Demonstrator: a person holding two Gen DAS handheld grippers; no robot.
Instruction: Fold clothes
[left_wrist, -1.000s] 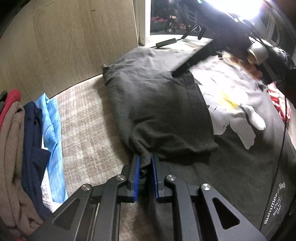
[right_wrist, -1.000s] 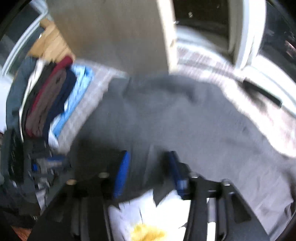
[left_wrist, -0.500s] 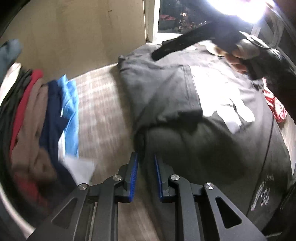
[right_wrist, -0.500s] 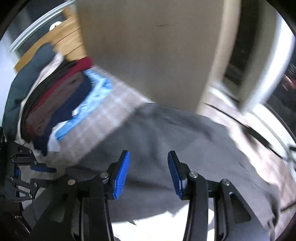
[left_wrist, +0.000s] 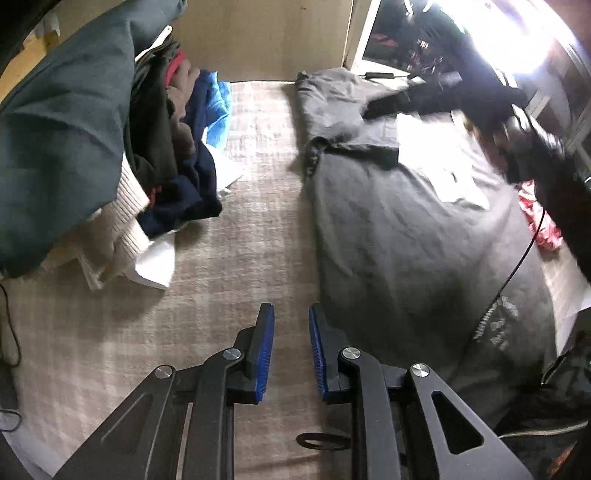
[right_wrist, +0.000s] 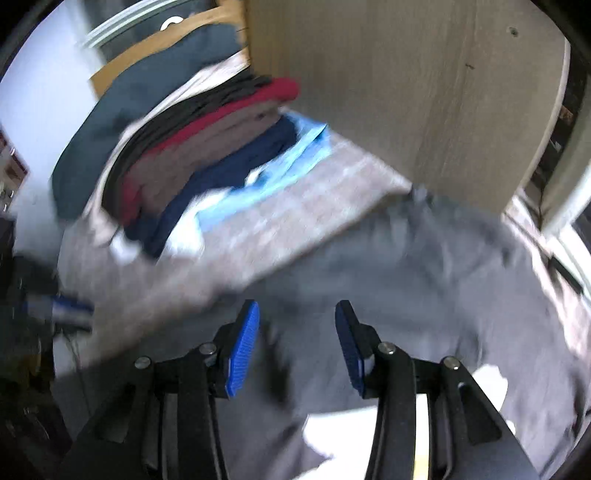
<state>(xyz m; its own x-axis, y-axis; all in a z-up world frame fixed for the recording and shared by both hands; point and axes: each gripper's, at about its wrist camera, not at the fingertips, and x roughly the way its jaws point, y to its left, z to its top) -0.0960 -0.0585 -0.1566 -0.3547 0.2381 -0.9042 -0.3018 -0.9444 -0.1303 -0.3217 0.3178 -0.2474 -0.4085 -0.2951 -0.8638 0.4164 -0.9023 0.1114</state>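
Wooden panel (left_wrist: 266, 37), black cable (left_wrist: 513, 266)

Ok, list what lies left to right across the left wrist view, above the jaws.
Pile of clothes → bare checked bed cover → dark grey T-shirt → red cloth at the right edge.

A pale wood panel (left_wrist: 266, 37) stands at 12 o'clock; glaring window light (left_wrist: 524, 40) floods from 2 o'clock over plaid bedding (left_wrist: 221, 266).
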